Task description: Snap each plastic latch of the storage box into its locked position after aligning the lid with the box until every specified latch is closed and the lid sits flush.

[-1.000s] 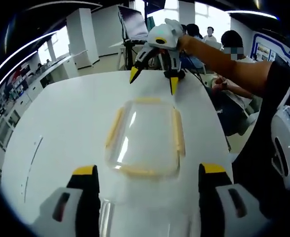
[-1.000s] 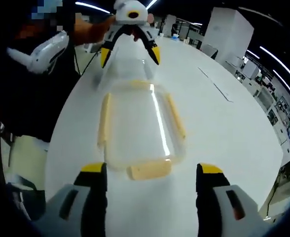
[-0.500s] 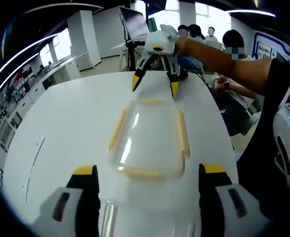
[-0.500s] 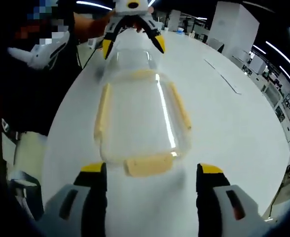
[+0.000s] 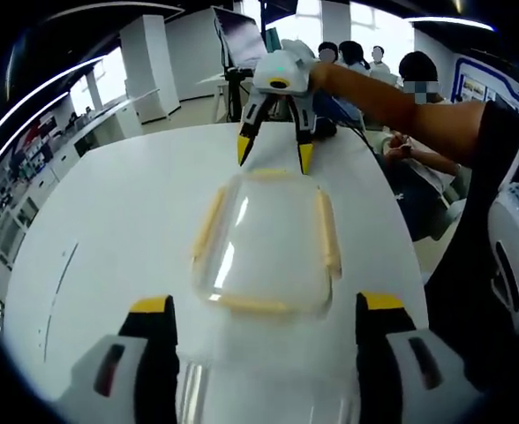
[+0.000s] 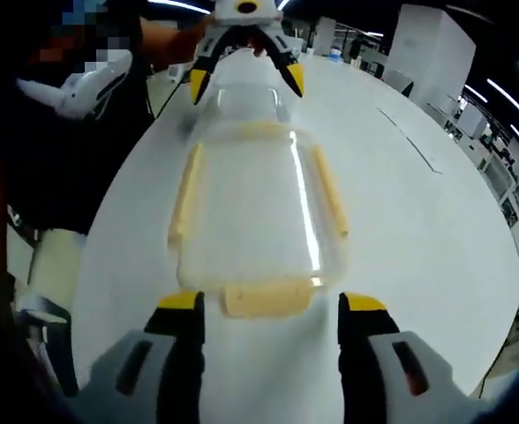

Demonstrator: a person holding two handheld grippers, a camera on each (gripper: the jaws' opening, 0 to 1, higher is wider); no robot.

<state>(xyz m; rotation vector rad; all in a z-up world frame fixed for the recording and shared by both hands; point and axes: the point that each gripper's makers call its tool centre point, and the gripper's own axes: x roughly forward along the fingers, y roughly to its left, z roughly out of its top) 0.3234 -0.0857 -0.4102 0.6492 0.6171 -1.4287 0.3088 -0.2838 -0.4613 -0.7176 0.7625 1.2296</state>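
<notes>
A clear storage box (image 5: 264, 243) with its lid on and pale yellow latches lies on the white table (image 5: 118, 230). My left gripper (image 5: 266, 305) is open, its yellow tips just short of the box's near end latch (image 5: 251, 306). At the opposite end my right gripper (image 5: 274, 154) hangs open over the far latch (image 5: 273, 175). In the right gripper view the box (image 6: 255, 212) stretches away from me, and my right gripper (image 6: 271, 301) straddles the end latch (image 6: 266, 300), which juts outward. The left gripper (image 6: 246, 84) stands open at the far end.
A second clear plastic piece (image 6: 242, 93) lies between the left gripper's jaws, beyond the box. The person's arm (image 5: 401, 102) reaches in from the right. Seated people (image 5: 374, 62) and a stand with a screen (image 5: 237, 44) are behind the table. Bare tabletop (image 6: 418, 221) flanks the box.
My right gripper has come closer to the box's end latch, and its tips now flank it with the jaws slightly narrower. The left gripper has stayed in place.
</notes>
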